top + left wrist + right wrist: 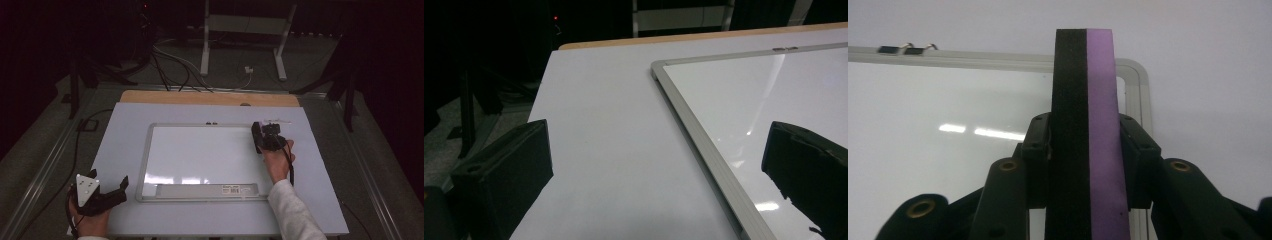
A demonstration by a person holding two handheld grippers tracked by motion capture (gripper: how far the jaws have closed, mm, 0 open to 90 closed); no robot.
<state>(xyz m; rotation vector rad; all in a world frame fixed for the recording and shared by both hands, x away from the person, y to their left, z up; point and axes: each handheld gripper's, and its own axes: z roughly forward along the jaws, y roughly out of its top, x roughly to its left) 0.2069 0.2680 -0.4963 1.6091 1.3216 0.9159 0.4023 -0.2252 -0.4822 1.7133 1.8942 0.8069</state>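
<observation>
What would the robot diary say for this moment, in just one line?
right tongs: shut on eraser, at whiteboard right edge | left tongs: open, empty, left of whiteboard | whiteboard: looks clean

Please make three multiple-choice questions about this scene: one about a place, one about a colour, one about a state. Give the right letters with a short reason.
1. Where is the right gripper?
A. over the whiteboard's far right corner
B. off the table
C. beside the left gripper

2. Which colours has the eraser in the right gripper?
A. red and white
B. black and purple
C. green and yellow

3. How is the left gripper?
A. shut on a pen
B. shut on the whiteboard
C. open and empty

Answers:
1 A, the high view shows it at that corner.
2 B, the right gripper view shows a black half and a purple half.
3 C, its jaws stand wide apart with bare table between.
</observation>
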